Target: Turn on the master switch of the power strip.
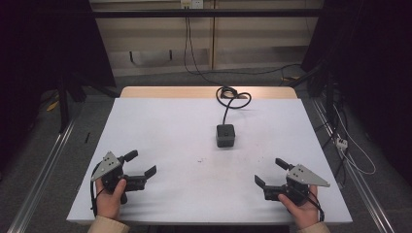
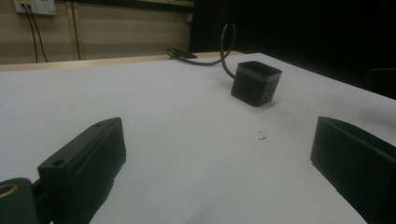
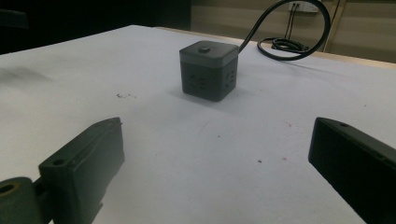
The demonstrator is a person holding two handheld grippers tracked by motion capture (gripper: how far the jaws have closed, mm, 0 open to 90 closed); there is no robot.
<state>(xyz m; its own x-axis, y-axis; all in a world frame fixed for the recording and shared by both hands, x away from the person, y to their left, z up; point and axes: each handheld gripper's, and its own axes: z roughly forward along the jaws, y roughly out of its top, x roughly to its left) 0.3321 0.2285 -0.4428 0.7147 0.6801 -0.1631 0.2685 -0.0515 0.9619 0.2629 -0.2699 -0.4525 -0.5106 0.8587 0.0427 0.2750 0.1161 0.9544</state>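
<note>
One cube power strip [image 1: 225, 135] with one black cable [image 1: 232, 98] is lying at twelve o'clock; two grippers [image 1: 144, 164] [image 1: 270, 172] are resting on one white table [image 1: 170, 126].

I see the socket cube [image 1: 225, 135] on the table [image 1: 160, 126]; its cable [image 1: 232, 98] coils behind it, grippers flank it nearer me.

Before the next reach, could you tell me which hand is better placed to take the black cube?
Probably the right. The cube sits right of the table's middle, apart from both hands. The right tongs stand open, pointing up-left toward it. The left tongs are also open but lie farther off.
</note>
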